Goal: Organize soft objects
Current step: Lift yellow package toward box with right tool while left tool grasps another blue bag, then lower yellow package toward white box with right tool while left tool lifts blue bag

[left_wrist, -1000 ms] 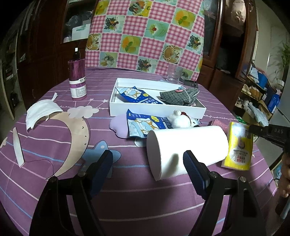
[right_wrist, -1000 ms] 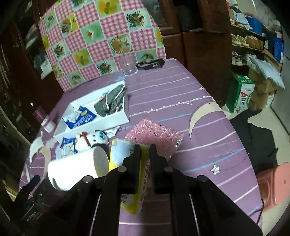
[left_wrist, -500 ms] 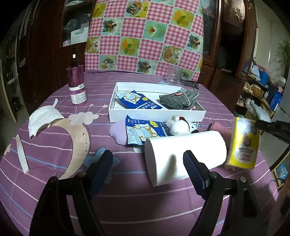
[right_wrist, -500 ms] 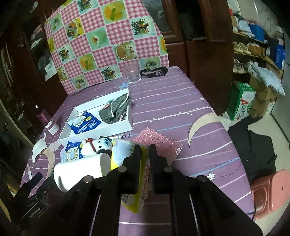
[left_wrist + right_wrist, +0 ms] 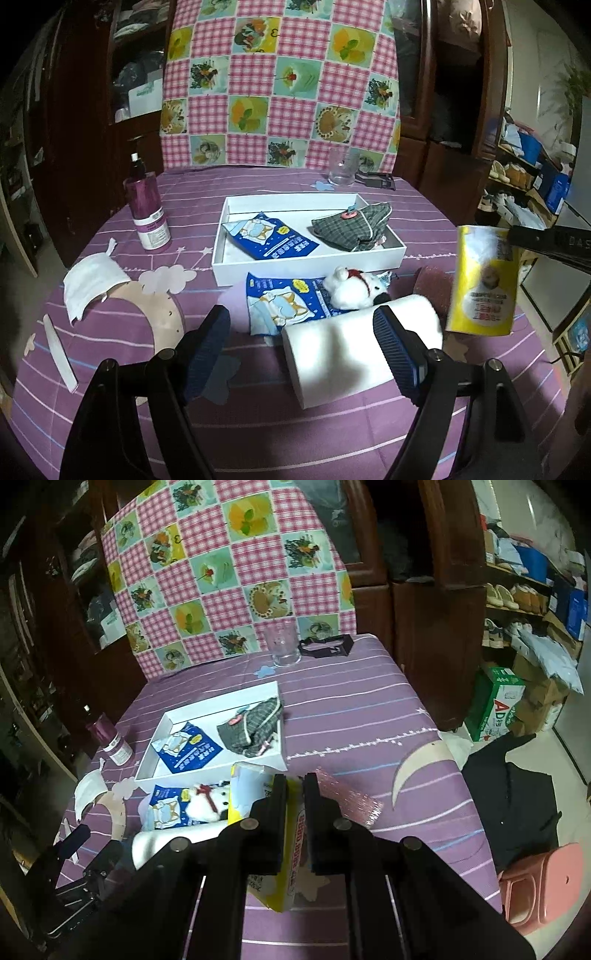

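My right gripper (image 5: pixel 294 792) is shut on a yellow tissue pack (image 5: pixel 291 845) and holds it in the air above the table's right side; the pack also shows in the left wrist view (image 5: pixel 484 284). My left gripper (image 5: pixel 301 332) is open and empty, over a white paper roll (image 5: pixel 354 350) lying on its side. A white tray (image 5: pixel 218 254) holds a blue packet (image 5: pixel 273 240) and a folded plaid cloth (image 5: pixel 351 227). In front of the tray lie a second blue packet (image 5: pixel 280 299), a white plush toy (image 5: pixel 351 290) and a pink sponge (image 5: pixel 347 799).
A purple spray bottle (image 5: pixel 146 210), a white face mask (image 5: pixel 90 280) and a white strip (image 5: pixel 59 350) are on the left. A clear glass (image 5: pixel 341 170) and a black clip (image 5: pixel 327 646) stand at the back. A checked chair back rises behind the table. A pink stool (image 5: pixel 543 886) stands on the right floor.
My right gripper has lifted the yellow tissue pack up off the table. Both wrist views have risen and pulled back a little. The left gripper stays open.
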### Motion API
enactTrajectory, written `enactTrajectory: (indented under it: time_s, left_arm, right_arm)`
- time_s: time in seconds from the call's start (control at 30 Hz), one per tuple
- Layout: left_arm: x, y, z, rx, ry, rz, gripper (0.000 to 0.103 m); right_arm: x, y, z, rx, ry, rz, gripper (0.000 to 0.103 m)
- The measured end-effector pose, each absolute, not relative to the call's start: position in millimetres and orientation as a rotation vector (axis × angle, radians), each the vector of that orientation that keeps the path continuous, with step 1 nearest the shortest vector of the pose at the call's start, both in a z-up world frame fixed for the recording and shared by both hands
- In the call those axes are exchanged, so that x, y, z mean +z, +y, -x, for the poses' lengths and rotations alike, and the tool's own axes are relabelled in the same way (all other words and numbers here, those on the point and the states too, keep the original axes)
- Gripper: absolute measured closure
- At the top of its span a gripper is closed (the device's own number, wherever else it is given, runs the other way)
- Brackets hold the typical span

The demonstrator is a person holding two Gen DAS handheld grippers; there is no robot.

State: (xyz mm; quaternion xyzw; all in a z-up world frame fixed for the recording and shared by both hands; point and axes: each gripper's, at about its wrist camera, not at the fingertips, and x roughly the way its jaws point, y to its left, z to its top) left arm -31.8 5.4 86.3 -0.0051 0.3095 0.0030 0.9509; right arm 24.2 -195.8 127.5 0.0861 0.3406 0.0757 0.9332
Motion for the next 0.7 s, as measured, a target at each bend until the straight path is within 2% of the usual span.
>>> enactTrajectory:
  time_s: [0.4,0.5,0.57,0.7]
  left_arm:
    - [111,13,-13,-0.022,0.611,0.021,0.023]
    - [111,22,-33,-0.020,0.607,0.033,0.023]
    - [112,30,-46,-0.006,0.607,0.052,0.023]
    - [110,51,-76,0.006,0.628,0.130,0.023]
  right_arm:
    - [148,-150,-93,0.299,0.745,-0.218,0.093]
    - [145,-140,-121,0.340,0.771,-0.252,0.094]
    - [140,-135,-139,0.366,0.795,-0.288,0.101]
    - [129,-122,-177,0.407,0.842,-0.357,0.101]
